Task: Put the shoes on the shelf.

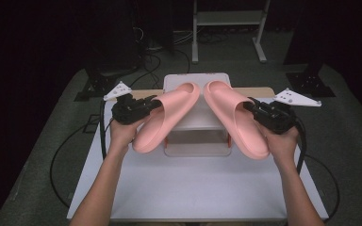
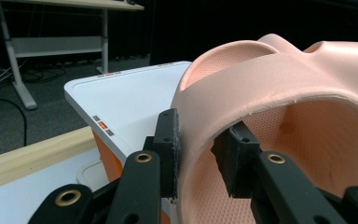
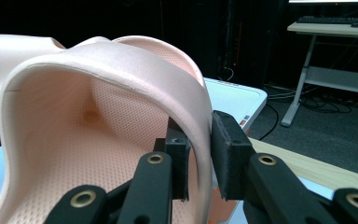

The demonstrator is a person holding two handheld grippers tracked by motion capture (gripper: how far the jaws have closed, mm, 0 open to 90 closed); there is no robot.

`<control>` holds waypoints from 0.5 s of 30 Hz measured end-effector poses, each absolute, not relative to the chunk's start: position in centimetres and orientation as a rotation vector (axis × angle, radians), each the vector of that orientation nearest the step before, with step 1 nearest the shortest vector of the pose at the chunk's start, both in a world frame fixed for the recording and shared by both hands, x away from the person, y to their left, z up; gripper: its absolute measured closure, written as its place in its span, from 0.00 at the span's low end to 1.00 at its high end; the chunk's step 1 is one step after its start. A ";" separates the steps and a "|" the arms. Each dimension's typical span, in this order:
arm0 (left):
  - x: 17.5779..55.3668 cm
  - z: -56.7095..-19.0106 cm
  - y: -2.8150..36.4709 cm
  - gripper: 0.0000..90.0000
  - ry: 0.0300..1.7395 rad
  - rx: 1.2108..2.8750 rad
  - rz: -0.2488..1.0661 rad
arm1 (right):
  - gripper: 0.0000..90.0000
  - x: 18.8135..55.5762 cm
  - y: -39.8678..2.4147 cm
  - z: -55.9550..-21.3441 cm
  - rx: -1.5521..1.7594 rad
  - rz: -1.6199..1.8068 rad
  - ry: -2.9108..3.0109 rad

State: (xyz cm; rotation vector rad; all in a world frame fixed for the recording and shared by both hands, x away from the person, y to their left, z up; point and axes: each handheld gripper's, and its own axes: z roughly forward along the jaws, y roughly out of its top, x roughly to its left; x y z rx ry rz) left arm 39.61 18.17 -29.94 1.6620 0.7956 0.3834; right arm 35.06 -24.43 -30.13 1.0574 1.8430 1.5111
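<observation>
The person stands at the white table (image 1: 193, 188) with a hand-held gripper in each hand, and each one has hold of a pink slipper. The left hand-held gripper (image 1: 143, 107) is nearly closed, its two black jaws pinched on the strap of the left slipper (image 1: 162, 117). In the left gripper view one pad (image 2: 169, 149) presses the outside of the strap and the other sits inside the opening, with just the thickness of the strap between them. The right hand-held gripper (image 1: 257, 109) grips the right slipper (image 1: 235, 117) the same way. In the right gripper view its jaws close on the edge of the strap, one pad (image 3: 230, 154) outside and one under the arch.

Both slippers are held up off the table, tilted. Their toes point away from the person and lean in toward each other, close but apart, while the heels spread outward toward the hands. They hang over a white box-like rack (image 1: 198, 117) with orange parts showing at its lower front, which stands on the far middle of the table. A light wooden strip (image 2: 32, 156) runs along the table's far edge behind it. Black cables (image 1: 61, 155) trail from the grippers down to the dark floor.
</observation>
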 end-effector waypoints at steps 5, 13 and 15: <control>40.4 -30.0 17.6 0.78 0.805 1.677 0.380 | 0.85 35.6 -24.3 -30.2 1.065 1.504 1.848; 41.5 -29.8 16.9 0.78 0.822 1.686 0.386 | 0.85 36.6 -24.4 -30.3 1.090 1.487 1.843; 41.7 -29.8 16.8 0.78 0.831 1.686 0.387 | 0.85 37.0 -24.4 -30.4 1.096 1.486 1.842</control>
